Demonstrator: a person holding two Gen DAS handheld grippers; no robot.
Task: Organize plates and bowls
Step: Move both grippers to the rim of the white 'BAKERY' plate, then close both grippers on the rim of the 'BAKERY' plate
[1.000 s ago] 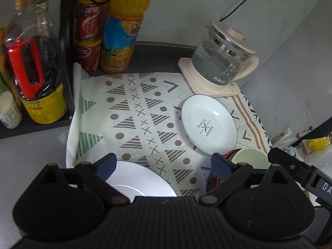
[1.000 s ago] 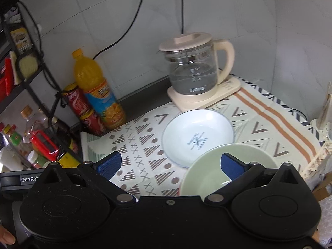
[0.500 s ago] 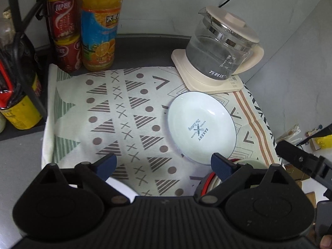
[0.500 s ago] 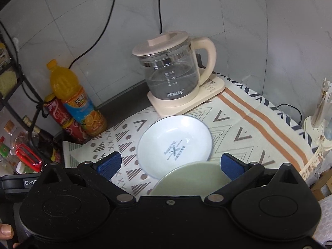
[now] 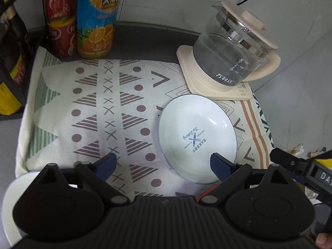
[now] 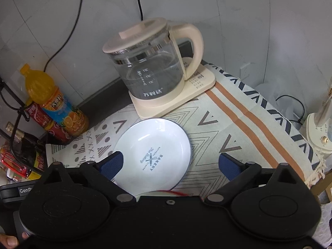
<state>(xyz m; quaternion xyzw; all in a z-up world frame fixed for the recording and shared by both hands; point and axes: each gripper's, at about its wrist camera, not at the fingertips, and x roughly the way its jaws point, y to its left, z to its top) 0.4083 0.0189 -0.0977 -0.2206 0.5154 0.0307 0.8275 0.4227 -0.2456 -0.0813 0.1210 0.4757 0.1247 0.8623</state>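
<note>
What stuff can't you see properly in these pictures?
- White plate: left wrist view, mostly hidden behind the left claw's body.
- Red-rimmed dish: right wrist view, only a sliver shows above the right claw's body; its shape cannot be told.
- Orange juice bottle: left wrist view, top cut off by the edge.
- Small print on the bakery plate: too small to read.

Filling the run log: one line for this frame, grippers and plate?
left gripper: open, empty | right gripper: open, empty | white plate: flat on patterned cloth, by kettle, ungrasped
</note>
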